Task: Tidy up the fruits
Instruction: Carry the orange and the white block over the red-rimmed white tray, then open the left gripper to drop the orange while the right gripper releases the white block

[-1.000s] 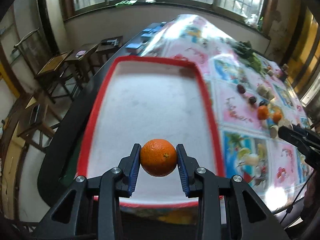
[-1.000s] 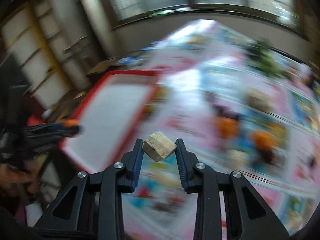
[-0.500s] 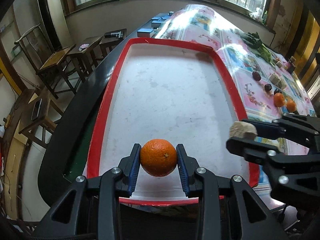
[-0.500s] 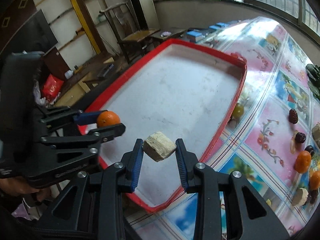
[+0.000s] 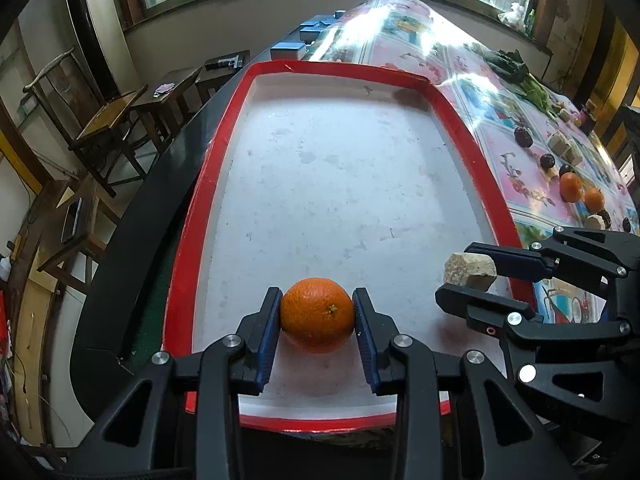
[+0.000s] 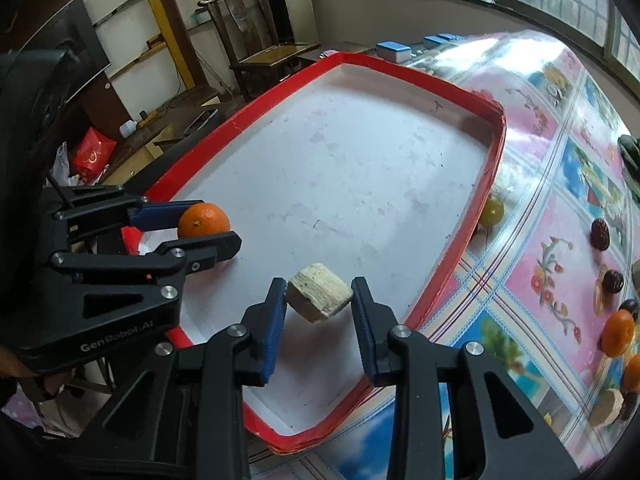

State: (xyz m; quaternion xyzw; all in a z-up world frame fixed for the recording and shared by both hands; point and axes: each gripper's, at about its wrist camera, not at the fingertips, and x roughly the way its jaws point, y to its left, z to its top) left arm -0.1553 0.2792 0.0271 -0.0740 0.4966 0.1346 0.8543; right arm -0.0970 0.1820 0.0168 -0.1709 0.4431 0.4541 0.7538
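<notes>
My left gripper [image 5: 317, 314] is shut on an orange [image 5: 317, 313], held low over the near end of the red-rimmed white tray [image 5: 460, 120]. In the right wrist view the same orange [image 6: 204, 220] shows at the tray's left edge. My right gripper [image 6: 319, 297] is shut on a pale beige chunk [image 6: 320, 297], just above the tray's near right part; the left wrist view shows that chunk [image 5: 470, 271] near the right rim. Loose oranges [image 5: 571, 187] and dark fruits [image 5: 523, 136] lie on the tablecloth to the right.
The tray [image 6: 494, 148] holds nothing besides what hangs over it. A green fruit [image 6: 491, 210] sits against its outer right rim. More beige chunks [image 5: 560, 145] and leafy greens [image 5: 516, 68] lie farther right. Chairs and small tables [image 5: 116, 120] stand left of the table.
Both grippers came in lower over the tray's near end. The right gripper swung left from the tablecloth with the chunk and now sits beside the left gripper.
</notes>
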